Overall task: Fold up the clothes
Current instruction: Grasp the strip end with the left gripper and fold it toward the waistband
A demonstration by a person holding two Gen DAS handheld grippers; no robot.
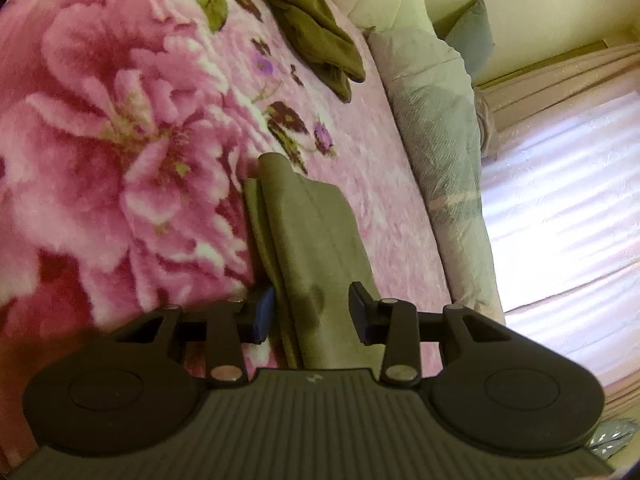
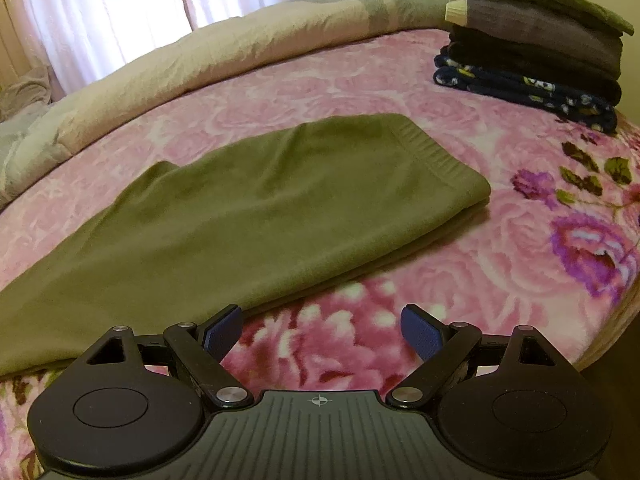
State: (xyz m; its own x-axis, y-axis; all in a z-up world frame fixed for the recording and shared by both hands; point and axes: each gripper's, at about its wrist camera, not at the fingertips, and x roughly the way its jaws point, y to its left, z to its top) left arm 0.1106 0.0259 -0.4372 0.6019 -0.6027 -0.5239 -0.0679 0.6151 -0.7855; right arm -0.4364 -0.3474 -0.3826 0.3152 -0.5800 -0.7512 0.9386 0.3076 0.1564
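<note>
Olive garment (image 2: 248,208) lies half-folded on the pink floral bed blanket (image 2: 460,264). Left gripper (image 1: 312,312): jaws part-open, a fold of the olive cloth between them, right pad clear of it. Right gripper (image 2: 322,330): jaws wide, empty, at the garment's near edge. Folded stack (image 2: 532,52) far right.

Olive-green garment (image 2: 248,200) ahead of the black, blue-padded right gripper (image 2: 322,334); pink rose-patterned blanket (image 2: 400,80) with purple flowers and dark leaves beneath; far right, a stack (image 2: 532,48) of green, grey, black and navy floral layers; white curtain (image 2: 100,12) beyond
</note>
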